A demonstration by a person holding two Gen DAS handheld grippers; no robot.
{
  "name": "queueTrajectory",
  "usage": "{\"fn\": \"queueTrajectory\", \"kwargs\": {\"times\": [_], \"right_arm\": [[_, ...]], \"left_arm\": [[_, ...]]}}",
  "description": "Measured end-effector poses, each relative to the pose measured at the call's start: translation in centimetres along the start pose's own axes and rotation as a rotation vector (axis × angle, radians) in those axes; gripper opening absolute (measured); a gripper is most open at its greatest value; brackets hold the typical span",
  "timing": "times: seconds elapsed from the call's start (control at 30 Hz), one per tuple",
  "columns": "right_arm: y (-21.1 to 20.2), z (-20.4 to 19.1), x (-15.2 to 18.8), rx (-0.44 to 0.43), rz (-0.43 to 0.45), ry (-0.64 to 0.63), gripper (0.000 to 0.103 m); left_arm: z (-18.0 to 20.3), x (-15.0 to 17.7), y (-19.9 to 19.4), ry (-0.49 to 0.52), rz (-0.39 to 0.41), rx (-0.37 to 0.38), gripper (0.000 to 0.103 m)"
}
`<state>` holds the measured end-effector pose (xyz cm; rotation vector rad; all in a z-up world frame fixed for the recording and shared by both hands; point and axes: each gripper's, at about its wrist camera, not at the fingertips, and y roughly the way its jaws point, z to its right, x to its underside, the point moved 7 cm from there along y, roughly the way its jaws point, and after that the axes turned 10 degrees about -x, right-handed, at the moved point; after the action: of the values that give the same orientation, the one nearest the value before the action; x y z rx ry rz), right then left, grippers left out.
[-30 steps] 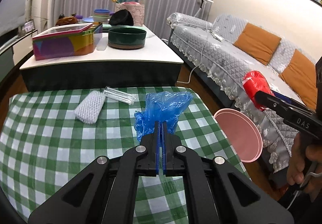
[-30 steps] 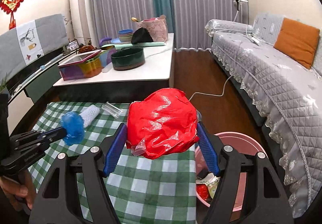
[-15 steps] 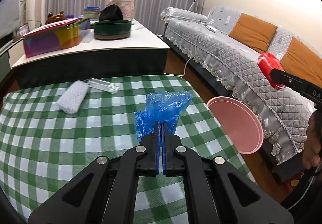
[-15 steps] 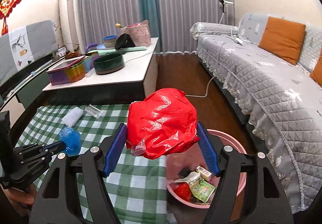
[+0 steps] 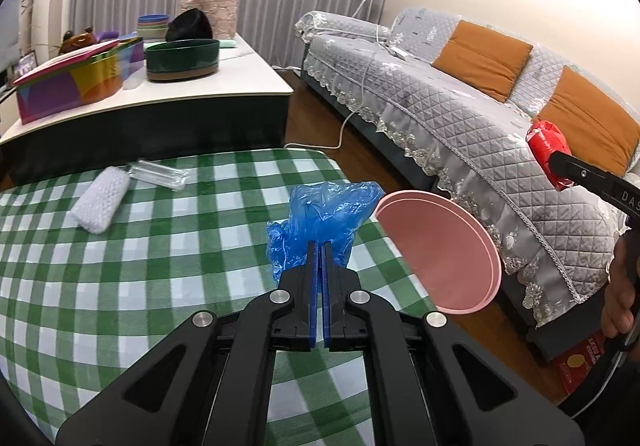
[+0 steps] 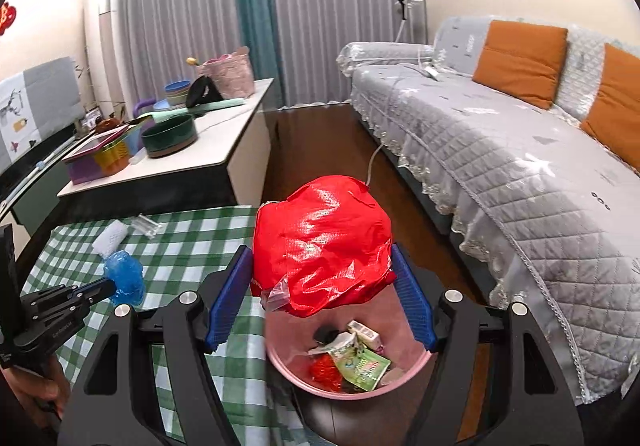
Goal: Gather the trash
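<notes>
My left gripper (image 5: pixel 319 246) is shut on a crumpled blue plastic bag (image 5: pixel 320 213) and holds it above the green checked tablecloth (image 5: pixel 120 266), near the table's right edge. My right gripper (image 6: pixel 322 266) is shut on a crumpled red plastic bag (image 6: pixel 324 242) and holds it above the pink trash bin (image 6: pixel 396 384), which has several wrappers inside. The bin (image 5: pixel 440 246) stands on the floor just right of the table. The red bag (image 5: pixel 546 147) and right gripper show at the right of the left wrist view. The blue bag (image 6: pixel 126 278) shows at the left of the right wrist view.
A white knitted piece (image 5: pixel 100 203) and a clear plastic wrapper (image 5: pixel 160 173) lie at the far side of the tablecloth. A low white-topped table (image 5: pixel 168 97) with a green bowl and coloured box stands behind. A grey sofa (image 5: pixel 460 105) with orange cushions runs along the right.
My right gripper has carried the red bag rightward off the table to above the pink bin. My left gripper with the blue bag has shifted right towards the table edge.
</notes>
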<state>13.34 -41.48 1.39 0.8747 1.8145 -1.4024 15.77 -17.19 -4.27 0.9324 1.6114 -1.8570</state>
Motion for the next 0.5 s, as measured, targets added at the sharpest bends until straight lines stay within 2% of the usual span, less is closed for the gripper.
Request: {"fn": "queueTrajectory", "kwargs": {"times": [0.5], "right_arm": [[-0.5, 3.6, -0.5, 0.058, 0.021, 0.039, 0.069]], "left_arm": [[3.5, 0.3, 1.0, 0.040, -0.015, 0.048, 0.001]]}}
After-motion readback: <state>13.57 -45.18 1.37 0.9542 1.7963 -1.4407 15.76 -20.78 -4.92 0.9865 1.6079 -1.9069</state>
